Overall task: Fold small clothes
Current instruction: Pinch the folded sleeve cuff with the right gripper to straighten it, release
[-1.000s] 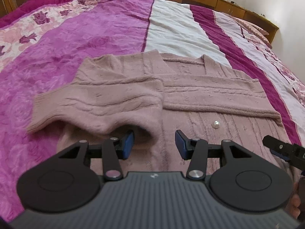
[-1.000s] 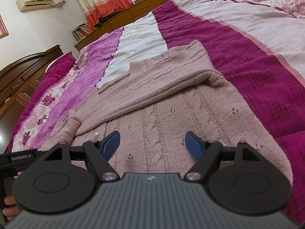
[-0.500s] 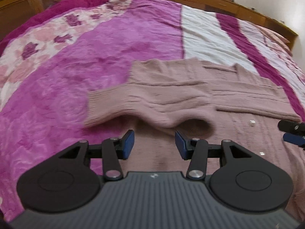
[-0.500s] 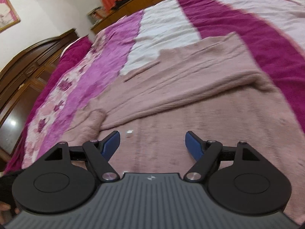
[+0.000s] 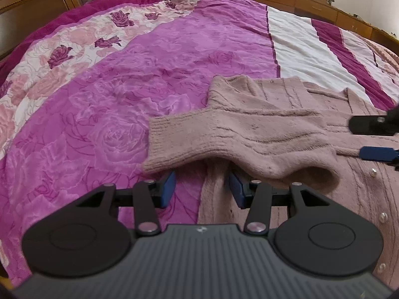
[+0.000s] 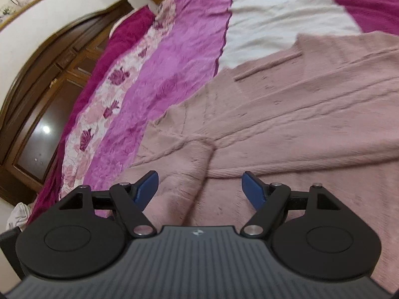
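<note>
1. Nearest in the left wrist view, the left claw (image 5: 202, 189) hangs with its blue fingers spread and nothing between them, just short of the overhanging sleeve cuff.
2. In the right wrist view the right claw (image 6: 200, 188) is likewise spread wide and empty, low over the knit; motion blur makes it hard to say whether it touches the fabric.
3. Just beyond both claws lies the pink cardigan (image 5: 286, 134), flat on the bed (image 5: 104, 114), its left sleeve (image 5: 224, 142) folded across the body with the cuff jutting past the garment's edge onto the purple bedspread.
4. A row of pearl buttons (image 5: 373, 173) runs down the front, near the right claw's tips at the frame edge.
5. Risk, as I judge it: the thick, loose knit may bunch or slide on the plush bedspread, so a pinch that catches only the top layer would drag the sleeve out of its fold. A finger could also snag the open stitches or a button.
6. Farther off, wooden cabinets (image 5: 37, 2) line the wall.
7. No readable writing or brand shows; only a small emblem sits on each claw housing.
</note>
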`<action>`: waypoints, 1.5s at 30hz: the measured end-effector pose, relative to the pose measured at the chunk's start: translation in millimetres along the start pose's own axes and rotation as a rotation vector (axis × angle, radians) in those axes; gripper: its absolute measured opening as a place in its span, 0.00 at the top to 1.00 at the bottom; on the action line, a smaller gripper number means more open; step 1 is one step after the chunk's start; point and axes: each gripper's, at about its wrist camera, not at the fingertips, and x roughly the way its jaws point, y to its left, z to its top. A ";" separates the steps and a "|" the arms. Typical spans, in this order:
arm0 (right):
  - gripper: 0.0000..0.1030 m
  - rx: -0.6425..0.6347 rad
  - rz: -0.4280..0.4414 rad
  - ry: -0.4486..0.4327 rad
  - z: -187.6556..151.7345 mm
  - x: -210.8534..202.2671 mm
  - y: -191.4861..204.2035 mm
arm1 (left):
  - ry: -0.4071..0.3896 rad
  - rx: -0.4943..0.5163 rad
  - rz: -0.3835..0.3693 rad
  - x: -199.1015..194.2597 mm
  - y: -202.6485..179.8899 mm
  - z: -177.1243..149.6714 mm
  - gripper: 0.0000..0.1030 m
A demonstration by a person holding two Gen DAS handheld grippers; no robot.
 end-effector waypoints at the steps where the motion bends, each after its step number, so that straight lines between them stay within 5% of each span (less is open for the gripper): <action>1: 0.23 0.002 0.000 0.019 2.9 7.4 2.4 | 0.003 -0.006 0.000 2.4 0.4 0.6 0.53; 7: 0.41 -0.041 -0.011 0.097 17.3 47.0 16.0 | -0.002 -0.018 0.001 11.0 1.7 1.0 0.53; 9: 0.73 -0.082 -0.032 0.103 23.8 57.1 22.1 | -0.015 -0.030 0.009 13.3 2.2 2.2 0.53; 11: 0.91 -0.139 -0.047 0.104 31.8 62.0 31.4 | -0.033 -0.060 0.027 15.5 4.1 3.5 0.50; 12: 0.92 -0.180 -0.038 0.086 37.4 60.8 39.6 | -0.034 -0.078 0.032 17.0 5.5 3.3 0.49; 17: 0.92 -0.496 0.004 -0.097 61.7 33.8 96.9 | -0.048 -0.114 0.036 19.6 6.3 -1.7 0.49; 20: 0.92 -0.573 -0.054 -0.128 66.4 32.2 104.3 | -0.049 -0.100 0.042 20.8 4.0 -2.4 0.49; 24: 0.92 -0.541 -0.184 -0.094 64.5 52.1 72.5 | -0.045 -0.089 0.038 23.3 3.4 -4.0 0.46; 29: 0.90 -0.436 -0.216 -0.019 53.9 83.1 24.3 | -0.044 -0.072 0.049 24.9 0.5 -4.3 0.45; 35: 0.70 -0.462 -0.231 -0.074 38.2 72.6 35.7 | -0.030 -0.078 0.037 21.5 2.4 -2.1 0.46; 39: 0.61 -0.537 -0.180 -0.147 21.9 43.9 61.1 | -0.009 -0.083 0.018 7.6 8.3 3.2 0.47; 45: 0.60 -0.587 -0.048 -0.095 -8.0 29.8 90.8 | 0.016 -0.090 0.031 -10.6 24.8 7.8 0.47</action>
